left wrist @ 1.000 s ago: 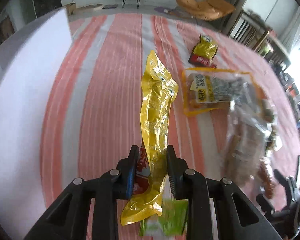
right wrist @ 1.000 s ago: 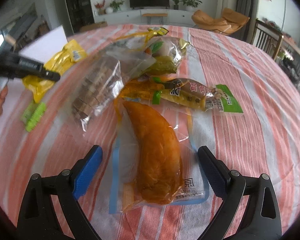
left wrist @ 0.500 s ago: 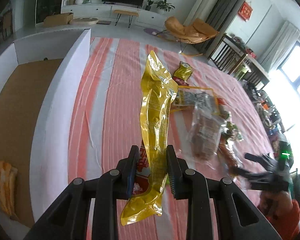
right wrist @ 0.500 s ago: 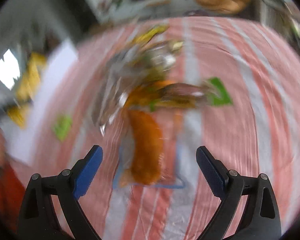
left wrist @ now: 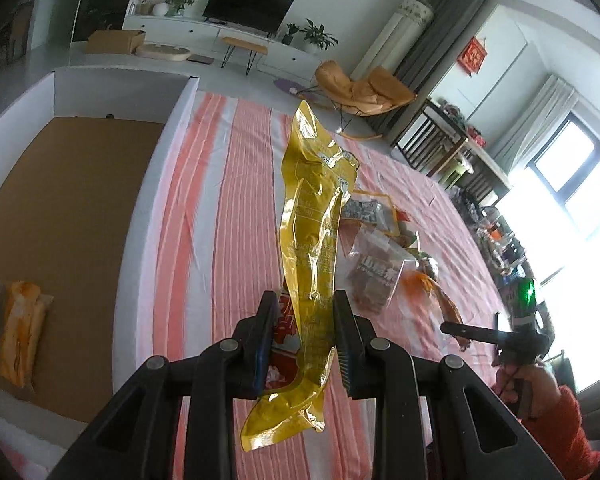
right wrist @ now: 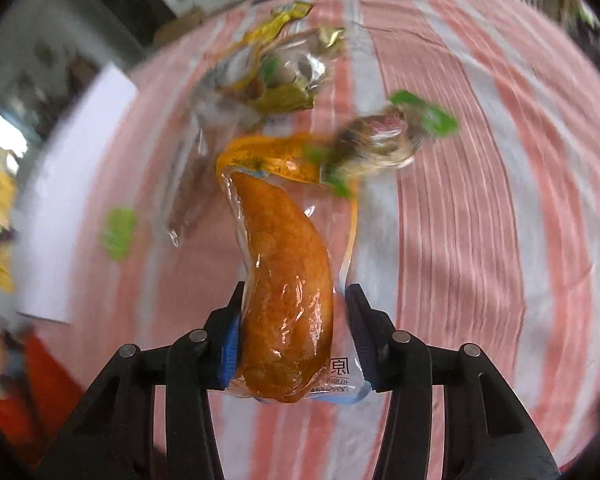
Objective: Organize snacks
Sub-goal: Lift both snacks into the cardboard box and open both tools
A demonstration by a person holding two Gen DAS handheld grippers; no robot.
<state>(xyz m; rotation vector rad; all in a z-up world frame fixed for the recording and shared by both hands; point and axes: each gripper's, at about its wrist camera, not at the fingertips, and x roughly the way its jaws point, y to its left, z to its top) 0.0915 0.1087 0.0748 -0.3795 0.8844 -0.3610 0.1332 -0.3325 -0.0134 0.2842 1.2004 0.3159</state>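
My left gripper (left wrist: 305, 300) is shut on a long yellow snack packet (left wrist: 312, 208), which stands up above the striped cloth; a red printed part shows between the jaws beside it. To its left lies the white box (left wrist: 140, 208) with a brown floor. My right gripper (right wrist: 296, 300) points steeply down, its jaws closing on a clear pack with an orange meat piece (right wrist: 284, 264); both pads touch the pack. In the left wrist view the right gripper (left wrist: 450, 327) shows small at the right edge, held by a hand in a red sleeve (left wrist: 560, 412).
An orange packet (left wrist: 20, 332) lies in the box's near left corner. Several loose snack bags (left wrist: 376, 272) lie on the pink striped tablecloth (left wrist: 228, 240). Beyond the held pack lie a brown and green packet (right wrist: 380, 140), a green sachet (right wrist: 118, 232) and the white box wall (right wrist: 72, 184).
The left gripper rose and swung toward the box with the yellow packet, so the box's inside came into view. The right gripper's wide jaws closed round the orange pack.
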